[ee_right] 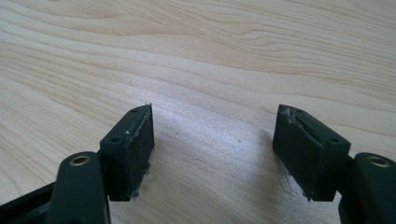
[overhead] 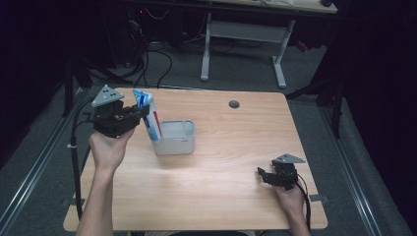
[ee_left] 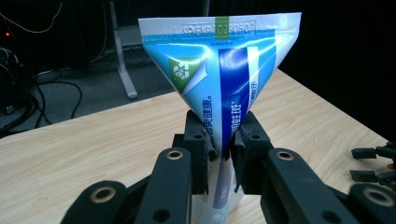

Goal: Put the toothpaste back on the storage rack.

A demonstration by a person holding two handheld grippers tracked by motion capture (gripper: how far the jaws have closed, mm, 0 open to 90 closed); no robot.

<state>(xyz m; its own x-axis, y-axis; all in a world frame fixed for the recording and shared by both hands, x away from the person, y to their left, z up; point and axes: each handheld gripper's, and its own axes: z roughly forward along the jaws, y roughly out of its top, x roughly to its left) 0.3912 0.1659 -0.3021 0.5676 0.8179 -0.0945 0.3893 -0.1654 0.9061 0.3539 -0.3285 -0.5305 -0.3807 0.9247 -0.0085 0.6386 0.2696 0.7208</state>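
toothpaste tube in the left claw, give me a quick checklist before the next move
1. Grip: left claw shut on the tube, pads pinching its middle: ok.
2. Tube upright, crimped end up: ok.
3. Tube's lower end relative to the bin: at its left rim in the high view, inside or outside: cannot tell.
4. Bin upright on the table: ok.
5. Right claw open, holding nothing, low over the table, away from the bin: ok.
6. Cap on the tube: hidden, cannot tell.
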